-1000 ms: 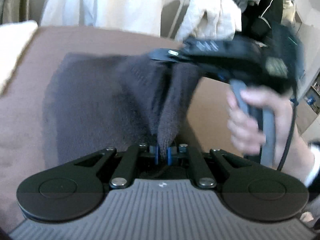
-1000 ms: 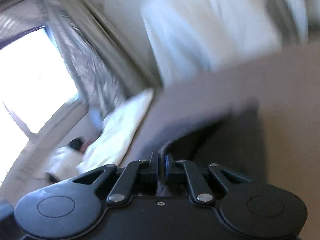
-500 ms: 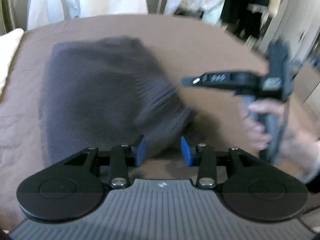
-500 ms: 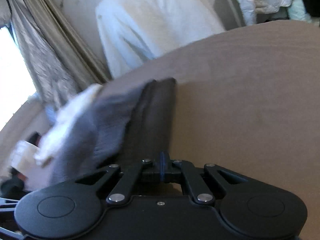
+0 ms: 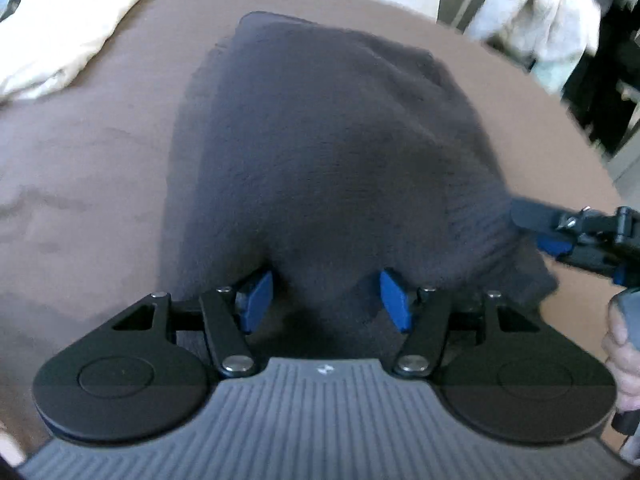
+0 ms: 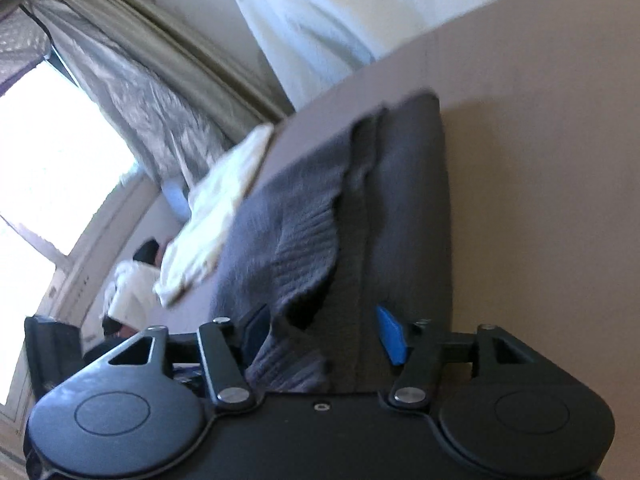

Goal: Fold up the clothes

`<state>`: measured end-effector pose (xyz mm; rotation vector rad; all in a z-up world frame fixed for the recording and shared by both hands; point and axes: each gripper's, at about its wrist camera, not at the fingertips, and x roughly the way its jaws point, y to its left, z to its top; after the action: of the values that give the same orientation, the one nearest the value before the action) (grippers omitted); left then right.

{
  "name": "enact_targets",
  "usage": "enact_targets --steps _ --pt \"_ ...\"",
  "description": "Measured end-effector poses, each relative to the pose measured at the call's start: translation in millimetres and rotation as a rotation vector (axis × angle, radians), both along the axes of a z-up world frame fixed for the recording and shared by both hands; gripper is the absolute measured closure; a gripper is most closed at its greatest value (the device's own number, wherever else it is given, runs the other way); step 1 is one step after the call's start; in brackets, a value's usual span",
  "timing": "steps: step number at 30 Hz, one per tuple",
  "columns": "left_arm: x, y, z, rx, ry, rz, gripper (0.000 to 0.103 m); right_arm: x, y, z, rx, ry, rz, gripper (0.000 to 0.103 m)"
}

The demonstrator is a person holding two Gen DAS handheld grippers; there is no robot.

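- Sweater [image 5: 332,152], dark grey knit, lies folded on the brown bed [image 5: 88,168], spreading from the near edge toward the far side; in the right wrist view its ribbed hem [image 6: 296,240] lies doubled over the flatter layer beneath.
- Bed cover is bare to the right of the sweater, lightly creased on the left.
- White bedding [image 5: 76,24] lies bunched at the far left of the bed, apart from the sweater.
- Pale garments [image 5: 532,12] hang beyond the far edge; curtains [image 6: 132,92] and a bright window [image 6: 52,168] show in the right wrist view.
- Left gripper [image 5: 326,300] is at the sweater's near edge, its jaws opening; a fold of knit lies between the blue pads [image 5: 394,306], and neither pad appears to press on it.
- Right gripper [image 6: 324,332] is at the sweater's near right corner, its jaws opening wide; the hem sits between the fingers, loose, with a gap beside the right pad [image 6: 390,334]. From the left wrist view its tips [image 5: 536,228] meet the sweater's right edge.
- Hand [image 5: 622,356] grips the right gripper's handle at the far right of that view.
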<state>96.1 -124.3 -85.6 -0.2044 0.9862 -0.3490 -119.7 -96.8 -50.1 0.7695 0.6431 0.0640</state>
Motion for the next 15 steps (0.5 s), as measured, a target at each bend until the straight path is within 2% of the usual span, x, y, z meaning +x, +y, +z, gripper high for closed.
enact_targets --steps 2,4,5,7,9,12,13,14,15 --pt "-9.1 10.7 -1.7 -0.052 -0.010 0.009 0.044 2.0 5.4 -6.2 0.000 0.016 0.022 0.029" --pt "-10.1 17.0 -3.6 -0.094 0.004 0.014 0.044 3.3 10.1 -10.3 -0.021 0.001 0.019 0.031" --pt "-7.7 15.7 -4.7 -0.117 0.001 0.023 0.044 4.2 12.9 -11.3 -0.048 -0.014 0.017 0.049" --pt "-5.2 18.8 -2.8 -0.160 -0.016 0.043 0.044 5.6 22.5 -5.3 -0.155 -0.043 0.041 0.093" --pt "-11.5 23.1 5.8 -0.196 -0.055 0.041 0.046 -3.1 37.9 16.1 -0.290 -0.110 0.040 0.093" --pt "-21.0 30.8 31.5 -0.305 -0.128 0.007 0.046 -30.5 55.0 62.9 -0.338 -0.220 0.089 0.093" --pt "-24.4 32.9 40.6 -0.346 -0.143 -0.001 0.046 -36.3 57.5 73.1 -0.330 -0.219 0.103 0.094" --pt "-23.1 30.9 43.4 -0.341 -0.139 -0.005 0.046 -39.2 58.1 74.4 -0.325 -0.179 0.108 0.094" --pt "-16.5 24.1 38.7 -0.281 -0.113 -0.003 0.045 -41.5 58.5 72.0 -0.331 -0.129 0.109 0.094"
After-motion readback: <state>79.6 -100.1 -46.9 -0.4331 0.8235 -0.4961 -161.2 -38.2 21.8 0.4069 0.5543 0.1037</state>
